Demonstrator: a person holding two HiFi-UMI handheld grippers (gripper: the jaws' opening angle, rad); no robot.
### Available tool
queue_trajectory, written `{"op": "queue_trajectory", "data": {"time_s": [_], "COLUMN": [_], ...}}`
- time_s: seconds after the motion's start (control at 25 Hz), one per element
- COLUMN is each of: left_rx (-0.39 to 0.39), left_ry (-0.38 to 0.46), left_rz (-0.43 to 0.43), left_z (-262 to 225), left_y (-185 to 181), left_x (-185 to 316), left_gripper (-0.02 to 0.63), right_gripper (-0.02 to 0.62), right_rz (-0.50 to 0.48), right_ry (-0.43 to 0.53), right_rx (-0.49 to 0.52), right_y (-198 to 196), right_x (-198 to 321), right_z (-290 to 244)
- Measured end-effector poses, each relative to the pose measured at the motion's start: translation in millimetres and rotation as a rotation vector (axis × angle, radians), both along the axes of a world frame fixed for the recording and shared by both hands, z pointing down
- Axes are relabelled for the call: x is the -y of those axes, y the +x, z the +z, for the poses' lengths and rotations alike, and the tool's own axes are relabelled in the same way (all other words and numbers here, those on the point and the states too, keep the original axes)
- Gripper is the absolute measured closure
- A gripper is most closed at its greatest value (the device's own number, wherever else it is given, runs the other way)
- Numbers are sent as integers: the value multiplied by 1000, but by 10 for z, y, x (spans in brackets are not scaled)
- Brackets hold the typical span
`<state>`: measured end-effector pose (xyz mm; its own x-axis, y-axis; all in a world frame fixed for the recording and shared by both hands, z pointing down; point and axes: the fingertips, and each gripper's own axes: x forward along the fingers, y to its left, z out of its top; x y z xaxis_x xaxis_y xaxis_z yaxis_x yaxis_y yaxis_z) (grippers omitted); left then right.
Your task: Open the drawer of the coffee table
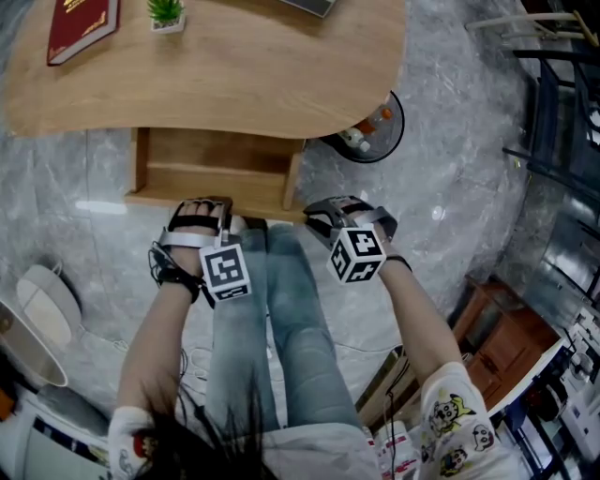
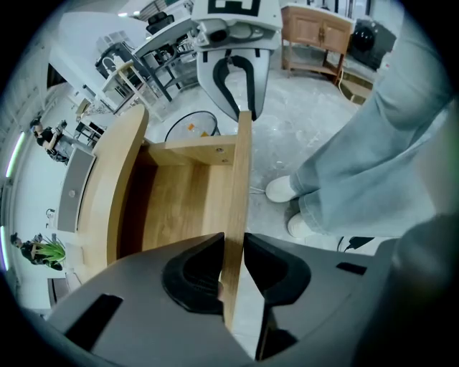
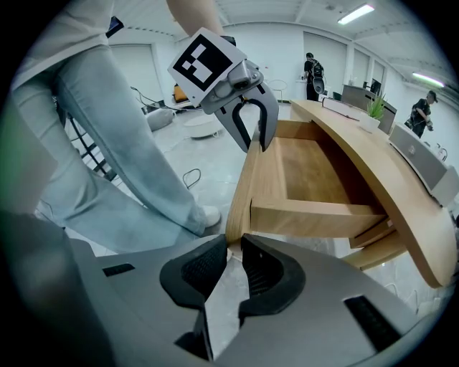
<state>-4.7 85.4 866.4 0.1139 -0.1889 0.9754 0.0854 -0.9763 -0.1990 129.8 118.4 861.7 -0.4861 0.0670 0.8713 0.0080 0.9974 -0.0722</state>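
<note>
- My left claw points steeply down, its two dark jaws pressed onto the top edge of the thin front board of the light wooden drawer, with the board squeezed between the pads.
- My right claw pinches the same board at its end corner, just along the edge from the left one (each claw shows in the other's camera).
- The drawer stands pulled out from under the rounded light wooden coffee table, and its box runs away from both claws towards the table.
- Beyond the claws, on the table top, lie a dark red book and a small green plant in a white pot.
- Behind the claws are my legs in pale blue jeans and white shoes on the grey marbled floor — close to the drawer front.
</note>
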Motion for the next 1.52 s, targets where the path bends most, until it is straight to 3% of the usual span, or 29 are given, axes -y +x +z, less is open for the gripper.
{"op": "queue_trajectory", "data": {"time_s": [0.28, 0.64, 1.16, 1.36, 1.52], "left_rx": [15, 9, 36, 60, 35], "left_ry": [1, -46, -42, -55, -37], "left_rz": [-16, 14, -38, -106, -117], "left_z": [0, 116, 419, 552, 575], "left_y": [12, 16, -39, -73, -77], "left_x": [-2, -501, -588, -644, -645], "left_gripper": [528, 537, 532, 527, 532], "right_gripper": [537, 535, 529, 528, 538], "right_rz": [-4, -69, 11, 47, 69], "right_ry": [2, -35, -71, -87, -97], "right_rx": [-19, -55, -125, -170, -165], "right_y": [14, 30, -2, 0, 10], "right_x": [-16, -438, -532, -580, -564], "right_z": [7, 115, 439, 594, 613]}}
